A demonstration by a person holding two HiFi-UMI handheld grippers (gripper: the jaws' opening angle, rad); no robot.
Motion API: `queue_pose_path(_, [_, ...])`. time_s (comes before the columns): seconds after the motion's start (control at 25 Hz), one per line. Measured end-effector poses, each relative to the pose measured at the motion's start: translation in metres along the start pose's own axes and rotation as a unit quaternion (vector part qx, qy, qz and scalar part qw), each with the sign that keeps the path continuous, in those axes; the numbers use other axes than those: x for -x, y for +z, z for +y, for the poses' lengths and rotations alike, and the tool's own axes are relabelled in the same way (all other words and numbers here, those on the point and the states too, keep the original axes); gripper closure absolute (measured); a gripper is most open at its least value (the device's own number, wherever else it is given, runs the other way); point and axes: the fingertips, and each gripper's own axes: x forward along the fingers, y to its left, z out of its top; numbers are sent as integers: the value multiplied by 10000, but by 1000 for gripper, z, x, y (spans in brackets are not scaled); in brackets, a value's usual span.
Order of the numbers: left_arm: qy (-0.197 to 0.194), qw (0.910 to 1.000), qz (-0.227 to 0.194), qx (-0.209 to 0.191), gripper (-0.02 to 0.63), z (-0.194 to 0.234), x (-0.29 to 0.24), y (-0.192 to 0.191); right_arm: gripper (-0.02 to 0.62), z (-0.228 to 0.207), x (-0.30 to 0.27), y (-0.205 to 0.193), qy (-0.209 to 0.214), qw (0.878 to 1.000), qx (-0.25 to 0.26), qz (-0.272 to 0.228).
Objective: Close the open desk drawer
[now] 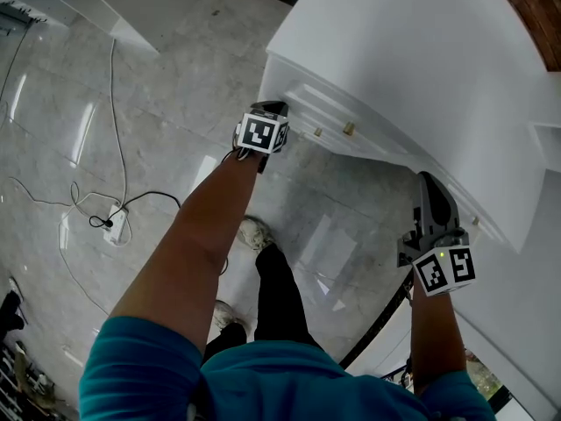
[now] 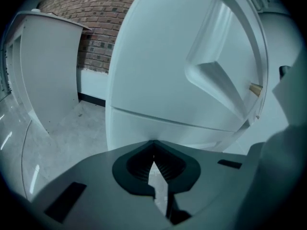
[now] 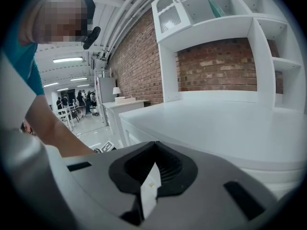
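Note:
The white desk [image 1: 412,51] fills the upper right of the head view. Its drawer front [image 1: 326,112] carries small brass knobs [image 1: 349,128] and stands a little proud of the desk body. My left gripper [image 1: 270,109] is shut and empty, its tips at the left end of that drawer front. In the left gripper view, the left gripper [image 2: 153,142] points at the white panelled front [image 2: 158,80], with one brass knob [image 2: 255,88] to the right. My right gripper [image 1: 429,185] is shut and empty beside the desk's front edge; in its own view the right gripper [image 3: 154,143] looks over the desktop [image 3: 225,123].
Glossy marble floor [image 1: 158,103] lies below, with a power strip [image 1: 117,229] and loose cables at the left. The person's shoes [image 1: 255,232] stand close under the desk. A white hutch with shelves [image 3: 216,28] and a brick wall [image 3: 139,56] rise behind the desktop. Another white unit [image 2: 45,71] stands left.

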Motion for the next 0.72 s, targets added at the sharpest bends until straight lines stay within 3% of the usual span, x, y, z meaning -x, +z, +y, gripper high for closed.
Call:
queue_pose_path(0.36, [42, 9999, 103, -55, 594, -2, 13, 2, 574, 15, -5, 1, 106, 9999, 94, 90])
queue_pose_path(0.72, [238, 9997, 14, 84, 594, 6, 88, -12, 574, 50, -6, 26, 295, 9988, 365, 155])
